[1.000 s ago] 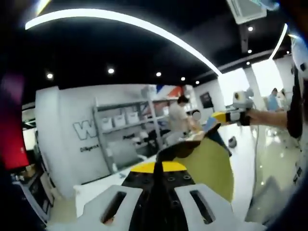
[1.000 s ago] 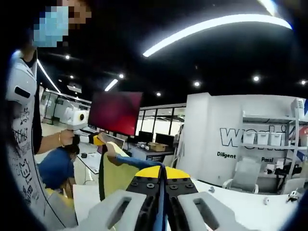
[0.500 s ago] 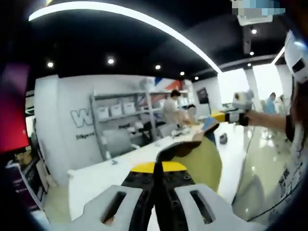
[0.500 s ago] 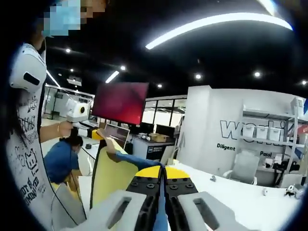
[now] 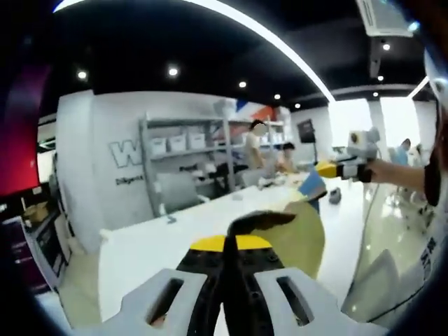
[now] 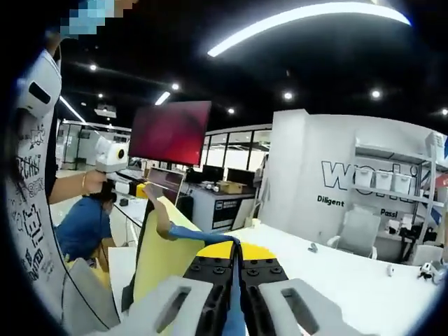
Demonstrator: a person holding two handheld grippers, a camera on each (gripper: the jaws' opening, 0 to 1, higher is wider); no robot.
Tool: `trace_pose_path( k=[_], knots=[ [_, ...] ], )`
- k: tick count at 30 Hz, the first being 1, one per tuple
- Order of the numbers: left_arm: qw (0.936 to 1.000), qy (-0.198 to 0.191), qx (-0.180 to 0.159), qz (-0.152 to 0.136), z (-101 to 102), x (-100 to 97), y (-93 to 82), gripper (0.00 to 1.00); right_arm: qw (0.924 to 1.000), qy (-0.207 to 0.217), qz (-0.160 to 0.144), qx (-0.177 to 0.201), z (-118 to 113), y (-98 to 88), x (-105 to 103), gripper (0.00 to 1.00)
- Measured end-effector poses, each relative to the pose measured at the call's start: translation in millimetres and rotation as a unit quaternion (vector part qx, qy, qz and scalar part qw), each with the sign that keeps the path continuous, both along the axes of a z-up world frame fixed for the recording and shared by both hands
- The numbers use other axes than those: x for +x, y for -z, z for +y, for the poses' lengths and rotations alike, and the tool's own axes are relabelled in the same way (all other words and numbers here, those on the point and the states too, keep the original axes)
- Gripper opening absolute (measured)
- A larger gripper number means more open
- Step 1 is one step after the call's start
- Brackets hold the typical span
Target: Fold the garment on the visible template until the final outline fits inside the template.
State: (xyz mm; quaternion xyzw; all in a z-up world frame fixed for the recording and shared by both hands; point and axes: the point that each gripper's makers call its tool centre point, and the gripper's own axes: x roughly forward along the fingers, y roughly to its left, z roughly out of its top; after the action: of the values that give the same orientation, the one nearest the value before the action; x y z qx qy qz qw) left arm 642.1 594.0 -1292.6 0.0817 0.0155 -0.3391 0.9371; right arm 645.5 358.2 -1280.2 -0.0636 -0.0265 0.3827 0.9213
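A yellow garment [image 5: 304, 238] with a blue edge [image 5: 313, 185] hangs in the air, stretched between both grippers above a white table [image 5: 161, 245]. My left gripper [image 5: 227, 241] is shut on a dark edge of the cloth. In the left gripper view the right gripper [image 5: 329, 169] shows at the right, in a hand, pinching the blue corner. In the right gripper view my right gripper [image 6: 236, 250] is shut on the blue edge [image 6: 196, 234]. There the yellow garment [image 6: 164, 255] runs left to the left gripper [image 6: 143, 189], which pinches its far corner.
The white table [image 6: 350, 273] stretches ahead. Shelves with white bins [image 5: 182, 147] stand against a lettered wall, and people [image 5: 257, 147] stand behind. A red screen [image 6: 170, 133] hangs at the left, a person in blue [image 6: 80, 227] sits below it, and a chair [image 6: 357, 231] stands at the table.
Both views have shifted a little, so more of the white table shows. The garment stays stretched between the two shut grippers.
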Motion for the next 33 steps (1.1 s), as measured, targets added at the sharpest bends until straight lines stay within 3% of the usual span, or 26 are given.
trace_pose_path(
  k=[5, 11, 12, 16, 19, 30, 33],
  knots=[
    [0.9997, -0.017, -0.013, 0.015, 9, 15.0, 8.0, 0.00, 0.9999, 0.005, 0.004, -0.012, 6, 10.0, 18, 0.00],
    [0.9989, -0.038, -0.003, 0.027, 20, 47.4, 32.4, 0.00, 0.9997, 0.008, 0.012, -0.019, 14, 23.3, 45, 0.00],
    [0.9980, -0.042, -0.013, 0.045, 22, 53.4, 41.1, 0.00, 0.9993, 0.011, 0.015, -0.032, 16, 32.3, 56, 0.00],
    [0.9973, -0.048, -0.006, 0.054, 21, 65.9, 56.8, 0.00, 0.9990, 0.009, 0.020, -0.038, 19, 40.6, 65, 0.00],
    [0.9963, -0.052, -0.004, 0.068, 21, 87.6, 70.4, 0.00, 0.9982, 0.018, 0.040, -0.041, 18, 61.2, 91, 0.00],
    [0.9949, -0.053, 0.017, 0.084, 18, 122.1, 95.8, 0.00, 0.9970, 0.024, 0.055, -0.048, 17, 84.9, 116, 0.00],
    [0.9941, -0.059, 0.024, 0.088, 19, 143.8, 108.8, 0.00, 0.9963, 0.027, 0.065, -0.049, 16, 99.0, 133, 0.00]
  ],
)
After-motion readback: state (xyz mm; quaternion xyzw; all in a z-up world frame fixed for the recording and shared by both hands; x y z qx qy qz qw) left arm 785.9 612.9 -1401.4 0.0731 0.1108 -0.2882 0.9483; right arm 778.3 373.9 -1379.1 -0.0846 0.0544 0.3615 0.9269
